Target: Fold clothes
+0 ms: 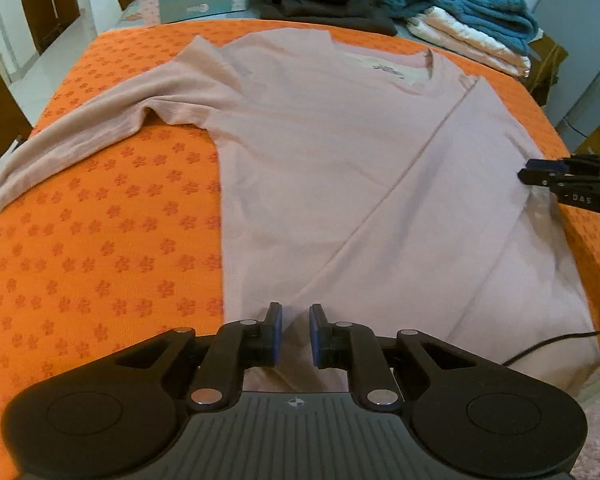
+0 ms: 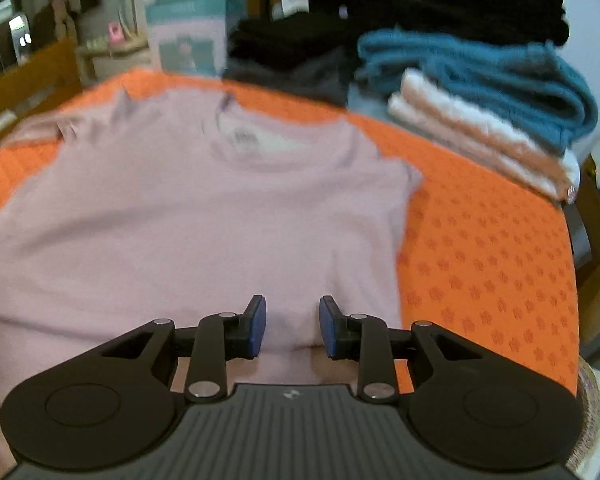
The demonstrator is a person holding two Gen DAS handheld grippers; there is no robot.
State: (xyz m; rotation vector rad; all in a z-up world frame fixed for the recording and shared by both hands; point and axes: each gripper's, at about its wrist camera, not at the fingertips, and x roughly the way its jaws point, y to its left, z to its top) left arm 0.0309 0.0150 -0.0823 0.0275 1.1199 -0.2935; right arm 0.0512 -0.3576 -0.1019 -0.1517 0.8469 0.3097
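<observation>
Your pink long-sleeved shirt [image 1: 340, 168] lies flat on the orange cloth [image 1: 100, 260], right sleeve already folded across; both the left gripper [image 1: 295, 330] and right gripper [image 2: 293, 326] are part-open and empty; next, pinch the outstretched left sleeve [image 1: 72, 140].

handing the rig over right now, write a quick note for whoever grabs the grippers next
Left gripper: open, holds nothing, low over the near hem of the pink long-sleeve shirt.
Right gripper: open, holds nothing, above the shirt's right part.
Shirt lies flat on the orange flower-print cloth, collar away from you.
Done: right sleeve is folded diagonally across the body.
Left: left sleeve is spread out toward the cloth's edge; fold it in, then fold the body and probably add it to the stacks of folded clothes at the far right.
</observation>
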